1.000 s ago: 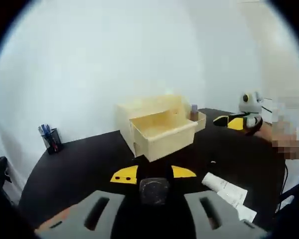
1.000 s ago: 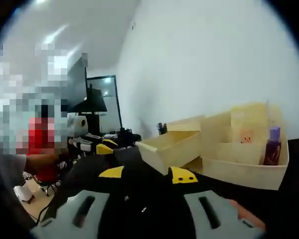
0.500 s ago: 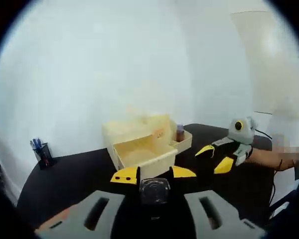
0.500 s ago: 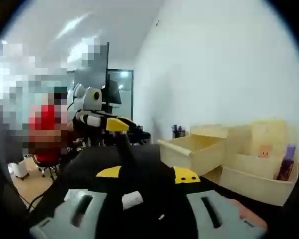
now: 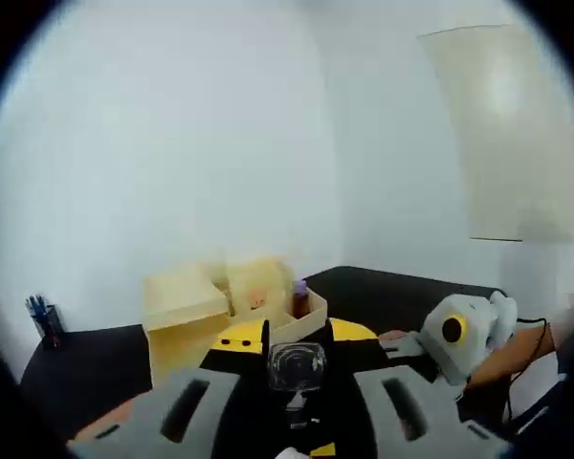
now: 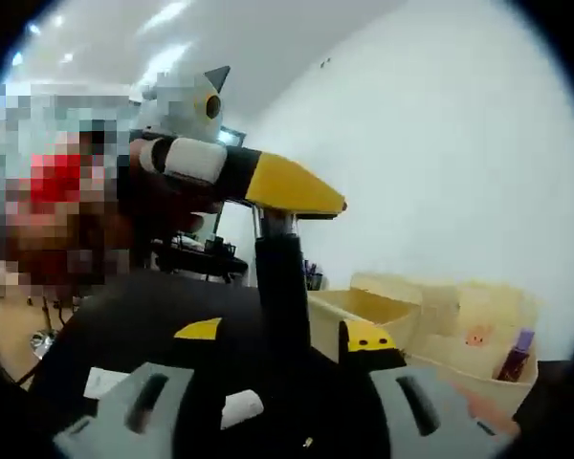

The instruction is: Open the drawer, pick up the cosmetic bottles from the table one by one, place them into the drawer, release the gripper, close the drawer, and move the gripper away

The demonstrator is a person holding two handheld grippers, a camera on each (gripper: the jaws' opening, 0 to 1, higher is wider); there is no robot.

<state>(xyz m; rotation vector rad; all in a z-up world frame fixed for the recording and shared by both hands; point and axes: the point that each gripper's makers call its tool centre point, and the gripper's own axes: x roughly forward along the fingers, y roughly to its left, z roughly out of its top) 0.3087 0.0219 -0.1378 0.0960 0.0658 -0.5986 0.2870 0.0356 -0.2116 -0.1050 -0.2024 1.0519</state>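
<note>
While I look along my left gripper (image 5: 295, 337), I see its yellow tips shut on a clear cosmetic bottle (image 5: 296, 368) with a dark stem below it. Past the tips stands the cream organizer box (image 5: 231, 304) on the black table (image 5: 86, 359). A small purple-topped bottle (image 5: 299, 298) stands in its right tray. I cannot tell from here if its drawer is pulled out. A pen cup (image 5: 44, 323) sits far to the left. My right gripper (image 5: 459, 330) comes in low on the right, grey with a round yellow ring.

From my right gripper (image 6: 285, 333), I see my left gripper (image 6: 239, 172) up close, high on the left, with its yellow tip. A dark bottle (image 6: 282, 277) hangs from that tip, just in front of my own yellow tips. I cannot tell how far my right tips are open. Behind, the drawer (image 6: 359, 311) is pulled out of the organizer box (image 6: 459, 325), and the purple-topped bottle (image 6: 515, 356) stands at the right. A white paper (image 6: 100, 382) lies on the table (image 6: 143, 306) at the left.
</note>
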